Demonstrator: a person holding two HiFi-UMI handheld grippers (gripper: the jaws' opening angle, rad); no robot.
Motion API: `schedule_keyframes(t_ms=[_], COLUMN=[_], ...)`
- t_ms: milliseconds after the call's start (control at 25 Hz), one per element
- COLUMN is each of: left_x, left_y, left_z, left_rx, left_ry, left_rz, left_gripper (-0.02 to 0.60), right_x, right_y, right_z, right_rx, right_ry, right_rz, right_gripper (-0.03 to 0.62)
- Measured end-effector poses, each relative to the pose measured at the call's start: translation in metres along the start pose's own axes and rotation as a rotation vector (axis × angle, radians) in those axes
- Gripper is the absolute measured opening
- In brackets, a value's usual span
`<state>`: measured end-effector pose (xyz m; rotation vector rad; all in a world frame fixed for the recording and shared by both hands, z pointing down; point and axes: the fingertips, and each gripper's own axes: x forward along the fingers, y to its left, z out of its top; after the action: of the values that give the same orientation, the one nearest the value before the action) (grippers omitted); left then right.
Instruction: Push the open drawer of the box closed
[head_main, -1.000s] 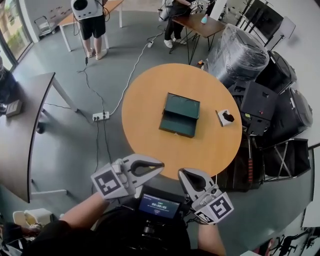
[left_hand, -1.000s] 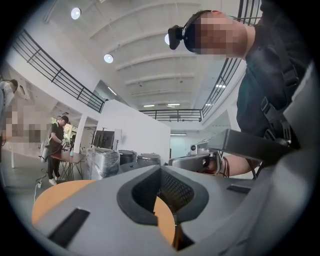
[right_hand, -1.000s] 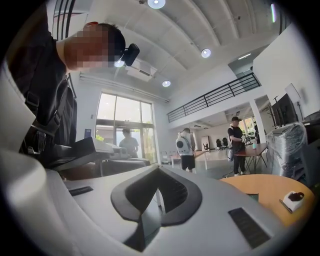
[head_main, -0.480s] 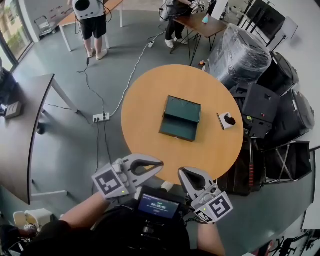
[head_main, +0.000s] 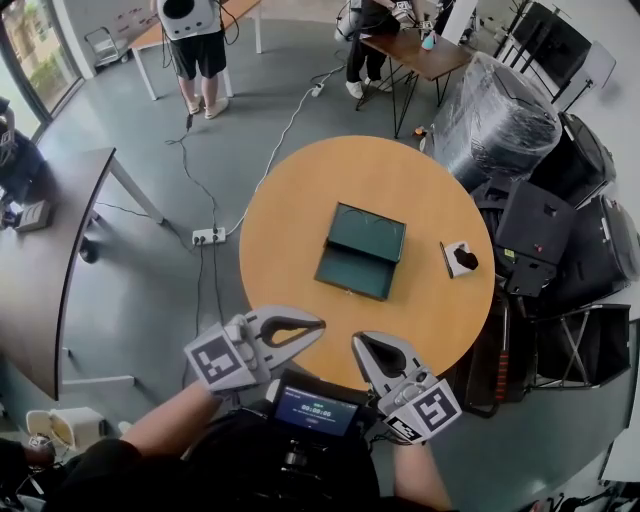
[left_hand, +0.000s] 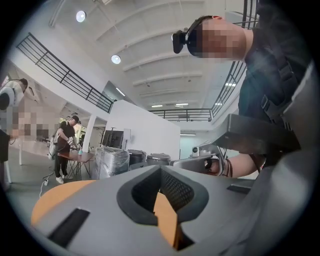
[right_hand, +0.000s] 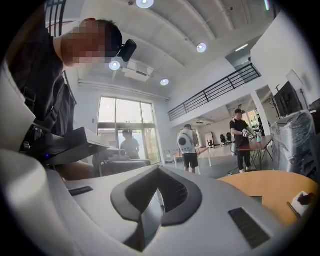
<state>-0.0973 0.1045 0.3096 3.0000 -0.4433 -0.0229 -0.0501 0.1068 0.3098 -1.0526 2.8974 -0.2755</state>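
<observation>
A dark green box (head_main: 368, 232) lies in the middle of the round orange table (head_main: 290, 210), and its open drawer (head_main: 354, 272) sticks out toward me. My left gripper (head_main: 320, 326) and right gripper (head_main: 358, 345) hover side by side at the table's near edge, well short of the drawer. Both are shut with nothing held. In the left gripper view the left gripper (left_hand: 161, 167) has its jaws together, with the table (left_hand: 55, 200) at the left. The right gripper (right_hand: 159, 167) also has its jaws together in the right gripper view, with the table (right_hand: 270, 190) at the right. Neither gripper view shows the box.
A small white holder with a black object (head_main: 460, 258) sits near the table's right edge. Black cases and a plastic-wrapped bundle (head_main: 500, 120) crowd the right side. A power strip (head_main: 208, 236) and cables lie on the floor at the left, near a grey desk (head_main: 50, 250). People (head_main: 195, 40) stand at the back.
The table and box have come closer to me. Both grippers now reach the table's near edge. Their jaws look the same as before.
</observation>
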Motion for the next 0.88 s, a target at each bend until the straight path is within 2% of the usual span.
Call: schedule_keyframes(t_ms=[240, 480, 720, 880], left_x=[0.056, 0.104, 0.130, 0.136], left_y=[0.031, 0.061, 0.077, 0.087], left_z=[-0.011, -0.031, -0.061, -0.087], left_rx=[0.038, 0.042, 0.058, 0.047], left_ry=[0.009, 0.048, 0.052, 0.068], left_rz=[0.048, 0.146, 0.196, 0.201], left_gripper=[0.031, 0.031, 0.031, 0.031], right_x=[-0.004, -0.011, -0.009, 0.002], right_y=[-0.072, -0.141, -0.188, -0.205], right_z=[-0.005, -0.027, -0.074, -0.120], right_rx=[0.054, 0.154, 0.270, 0.374], right_ry=[0.013, 0.054, 0.122, 0.182], right_rz=[0.018, 0.007, 0.000, -0.012], right_gripper=[0.017, 0.017, 0.017, 0.018])
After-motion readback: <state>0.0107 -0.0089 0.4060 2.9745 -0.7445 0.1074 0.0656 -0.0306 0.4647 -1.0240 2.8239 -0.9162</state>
